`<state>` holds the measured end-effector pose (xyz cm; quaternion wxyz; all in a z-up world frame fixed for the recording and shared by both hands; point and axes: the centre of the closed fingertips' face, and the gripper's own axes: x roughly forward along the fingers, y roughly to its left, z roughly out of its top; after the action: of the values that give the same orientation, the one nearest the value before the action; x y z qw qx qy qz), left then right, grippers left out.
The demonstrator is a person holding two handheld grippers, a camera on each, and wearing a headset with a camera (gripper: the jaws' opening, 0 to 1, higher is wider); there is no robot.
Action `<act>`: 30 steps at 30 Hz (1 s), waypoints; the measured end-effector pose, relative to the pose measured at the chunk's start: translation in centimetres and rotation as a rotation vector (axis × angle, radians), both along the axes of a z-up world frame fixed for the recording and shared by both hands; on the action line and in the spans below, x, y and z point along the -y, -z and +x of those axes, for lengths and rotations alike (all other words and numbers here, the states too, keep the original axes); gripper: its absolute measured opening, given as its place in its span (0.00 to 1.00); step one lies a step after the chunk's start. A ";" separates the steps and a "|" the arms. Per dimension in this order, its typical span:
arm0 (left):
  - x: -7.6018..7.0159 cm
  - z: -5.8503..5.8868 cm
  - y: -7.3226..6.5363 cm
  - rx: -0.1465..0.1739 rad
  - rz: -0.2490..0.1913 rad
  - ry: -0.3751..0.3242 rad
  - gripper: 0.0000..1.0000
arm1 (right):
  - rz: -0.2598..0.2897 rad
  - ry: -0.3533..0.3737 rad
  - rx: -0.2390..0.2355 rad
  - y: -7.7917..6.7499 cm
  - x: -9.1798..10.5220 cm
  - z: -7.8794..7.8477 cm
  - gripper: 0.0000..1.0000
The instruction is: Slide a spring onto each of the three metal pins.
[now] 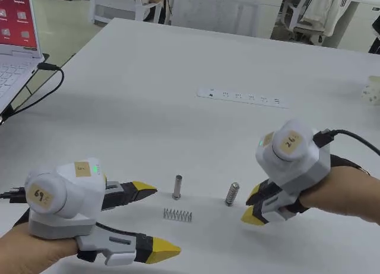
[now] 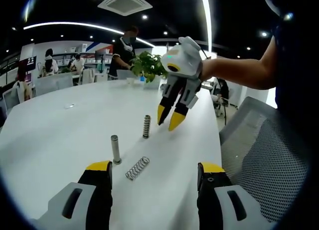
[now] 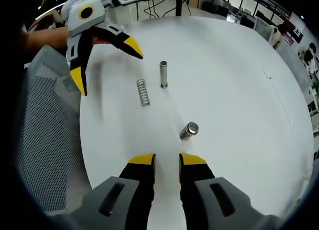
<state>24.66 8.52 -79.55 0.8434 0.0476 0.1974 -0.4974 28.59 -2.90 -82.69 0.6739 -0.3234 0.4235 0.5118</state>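
I'm seeing the left claw spread wide and empty at lower left of the head view. The right claw is narrowly parted at lower right, pinching nothing. The loose spring is lying flat on the bench at lower centre, long axis running left-right, just right of the left claw's tips, so I'm judging left as nearer. The bare pin is standing upright just above it. The second pin, further right, is already wearing a spring. Stickers are reading "69" on the left and what looks like "26" on the right.

Big white table in an open office, laptop upper left, mesh chair behind it, strip lights overhead.
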 end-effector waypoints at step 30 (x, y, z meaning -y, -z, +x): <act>0.2 0.0 -0.2 0.008 0.004 0.010 0.64 | 0.039 -0.064 0.000 -0.3 -3.4 -2.6 0.17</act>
<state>24.66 8.27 -79.36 0.8416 0.0521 0.1948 -0.5010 26.01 0.53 -82.41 0.6634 -0.3235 0.4031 0.5411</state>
